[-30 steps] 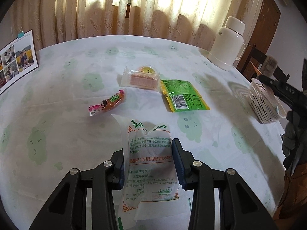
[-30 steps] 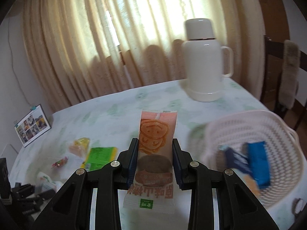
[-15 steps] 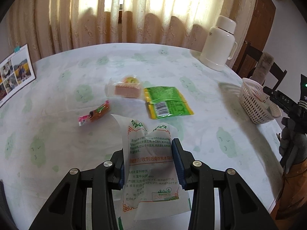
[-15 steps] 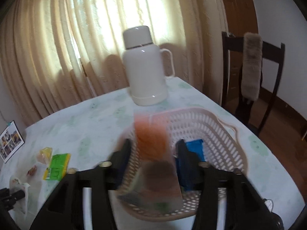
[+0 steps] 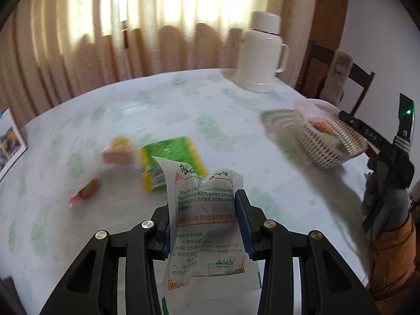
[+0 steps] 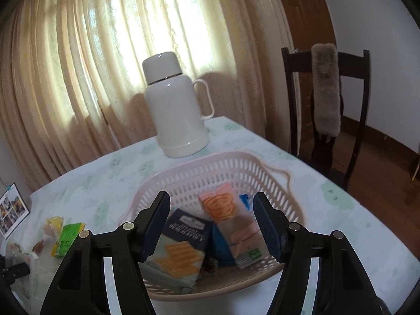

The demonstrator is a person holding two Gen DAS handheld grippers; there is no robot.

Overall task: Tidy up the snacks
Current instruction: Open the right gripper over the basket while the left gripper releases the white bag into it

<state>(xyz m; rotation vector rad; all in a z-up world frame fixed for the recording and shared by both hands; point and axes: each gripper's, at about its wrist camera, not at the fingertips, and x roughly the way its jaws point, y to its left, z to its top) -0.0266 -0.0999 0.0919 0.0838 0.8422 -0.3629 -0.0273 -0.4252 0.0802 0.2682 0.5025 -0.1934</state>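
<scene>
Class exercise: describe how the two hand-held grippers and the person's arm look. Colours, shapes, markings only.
Each hand-held gripper, left and right, has black angular arms with silver round rivets and ribbed dark blue finger pads. In the left wrist view, the right unit carries a green indicator light, held by a grey glove over an orange sleeve.

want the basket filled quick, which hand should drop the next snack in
Left. The left gripper is shut on the white packet, ready to carry to the basket. The right gripper hangs open and empty over the basket; it would first have to fetch one.
</scene>
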